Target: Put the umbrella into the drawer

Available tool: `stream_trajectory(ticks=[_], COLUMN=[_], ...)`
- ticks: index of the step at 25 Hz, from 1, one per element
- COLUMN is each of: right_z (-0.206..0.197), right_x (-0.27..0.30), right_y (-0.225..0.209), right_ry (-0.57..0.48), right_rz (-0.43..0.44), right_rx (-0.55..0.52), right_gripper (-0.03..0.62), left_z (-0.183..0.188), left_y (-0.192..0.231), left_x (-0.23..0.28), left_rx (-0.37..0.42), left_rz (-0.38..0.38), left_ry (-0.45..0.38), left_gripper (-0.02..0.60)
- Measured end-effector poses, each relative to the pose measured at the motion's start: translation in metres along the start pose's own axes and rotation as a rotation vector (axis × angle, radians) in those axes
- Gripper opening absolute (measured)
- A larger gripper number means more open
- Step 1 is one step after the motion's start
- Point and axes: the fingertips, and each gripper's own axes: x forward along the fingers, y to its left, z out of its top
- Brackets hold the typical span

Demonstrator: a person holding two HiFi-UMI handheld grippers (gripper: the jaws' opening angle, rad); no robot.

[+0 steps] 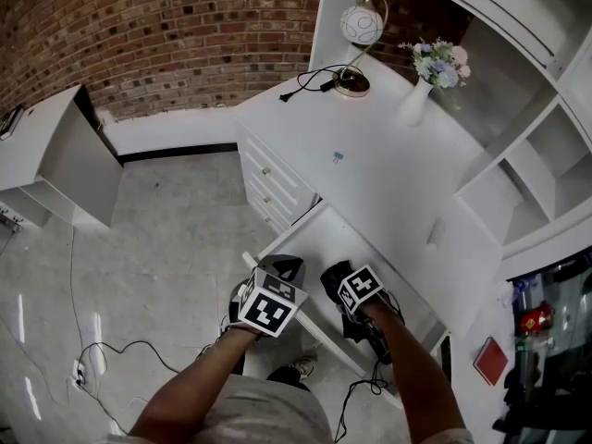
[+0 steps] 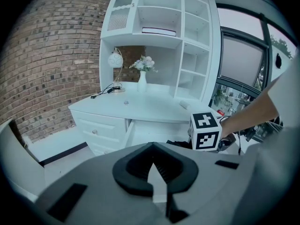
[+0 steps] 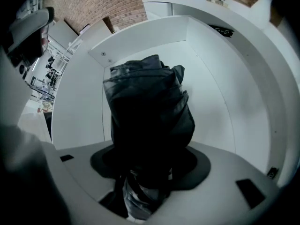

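A folded black umbrella (image 3: pixel 147 121) is clamped in my right gripper (image 3: pixel 150 170), which is shut on it. It points down into the open white drawer (image 3: pixel 211 83). In the head view the right gripper (image 1: pixel 338 277) hovers over the drawer (image 1: pixel 375 243) under the desk top, and the umbrella is mostly hidden beneath it. My left gripper (image 1: pixel 282 268) is by the drawer's front left corner, shut with nothing in it. The left gripper view shows its closed jaws (image 2: pixel 152 170), the drawer (image 2: pixel 150 132) beyond them, and the umbrella (image 2: pixel 180 145) beside the right gripper's marker cube.
On the white desk (image 1: pixel 388 174) stand a lamp (image 1: pixel 359 26), a vase of flowers (image 1: pixel 435 67) and a small blue item (image 1: pixel 339 157). A stack of shut drawers (image 1: pixel 273 183) is left of the open one. A white cabinet (image 1: pixel 55 155) and floor cables (image 1: pixel 120 350) are at left.
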Motion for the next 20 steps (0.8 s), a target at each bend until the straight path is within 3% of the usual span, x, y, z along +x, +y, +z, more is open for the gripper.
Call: stream_trajectory(ticks=[20], right_z=[0.004], right_x=[0.012], right_y=[0.001], right_ry=[-0.076], right_rz=[0.018], right_rx=[0.017], right_gripper=[0.259], left_z=[-0.011], left_y=[-0.008], left_x=[0.012], left_rx=[-0.021], left_rz=[-0.039], left_ry=[0.032], left_gripper=[-0.006])
